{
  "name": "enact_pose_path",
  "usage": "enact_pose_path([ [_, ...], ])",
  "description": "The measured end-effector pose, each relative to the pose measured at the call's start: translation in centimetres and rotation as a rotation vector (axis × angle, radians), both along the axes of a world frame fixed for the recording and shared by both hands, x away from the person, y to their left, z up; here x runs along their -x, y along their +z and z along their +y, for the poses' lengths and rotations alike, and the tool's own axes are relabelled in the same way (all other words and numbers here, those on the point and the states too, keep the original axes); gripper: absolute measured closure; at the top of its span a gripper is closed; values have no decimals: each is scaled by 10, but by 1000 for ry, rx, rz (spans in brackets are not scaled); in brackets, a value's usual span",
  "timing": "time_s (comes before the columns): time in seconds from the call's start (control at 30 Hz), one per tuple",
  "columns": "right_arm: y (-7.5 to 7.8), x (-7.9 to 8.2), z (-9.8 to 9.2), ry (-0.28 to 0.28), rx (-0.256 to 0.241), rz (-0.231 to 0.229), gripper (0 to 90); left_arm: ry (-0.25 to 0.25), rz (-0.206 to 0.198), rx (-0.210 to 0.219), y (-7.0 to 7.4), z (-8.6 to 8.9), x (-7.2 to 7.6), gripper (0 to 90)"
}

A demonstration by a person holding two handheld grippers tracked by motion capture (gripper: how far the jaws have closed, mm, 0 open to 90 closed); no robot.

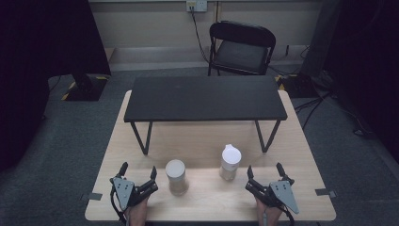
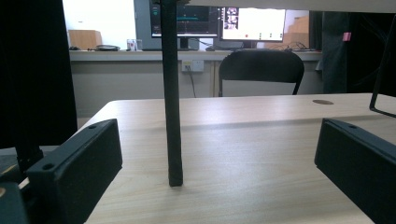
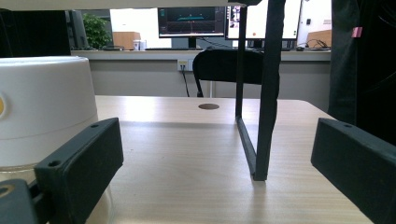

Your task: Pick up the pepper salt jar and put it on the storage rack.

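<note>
Both tools are being held low at the near edge of the counter, jaws spread wide and empty: the left tool just left of the round-lidded jar, the right tool just right of the white-capped jar. Both jars are standing upright in front of the black shelf. Glass-like lower bodies are suggested, so they are judged stiff, smooth, possibly slippery and breakable. A grip across the body below the cap is being favoured. Forearms are being kept level, each tool pointed forward, the white cap looming beside the right tool's inner jaw.
</note>
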State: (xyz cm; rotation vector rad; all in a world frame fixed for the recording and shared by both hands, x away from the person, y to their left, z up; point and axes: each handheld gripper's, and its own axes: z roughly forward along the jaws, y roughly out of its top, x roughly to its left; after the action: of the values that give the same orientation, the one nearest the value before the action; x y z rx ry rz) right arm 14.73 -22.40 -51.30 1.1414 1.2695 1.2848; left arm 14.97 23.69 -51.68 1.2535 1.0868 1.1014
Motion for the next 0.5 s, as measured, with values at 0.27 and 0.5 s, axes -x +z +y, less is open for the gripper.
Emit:
enact_pose_path([
  [0.27, -1, 0, 0, -1, 2, -6, 12, -1, -1, 1, 0, 0, 0, 0],
  [0.5, -1, 0, 0, -1, 2, -7, 12, 0, -3, 0, 0, 0, 0, 0],
])
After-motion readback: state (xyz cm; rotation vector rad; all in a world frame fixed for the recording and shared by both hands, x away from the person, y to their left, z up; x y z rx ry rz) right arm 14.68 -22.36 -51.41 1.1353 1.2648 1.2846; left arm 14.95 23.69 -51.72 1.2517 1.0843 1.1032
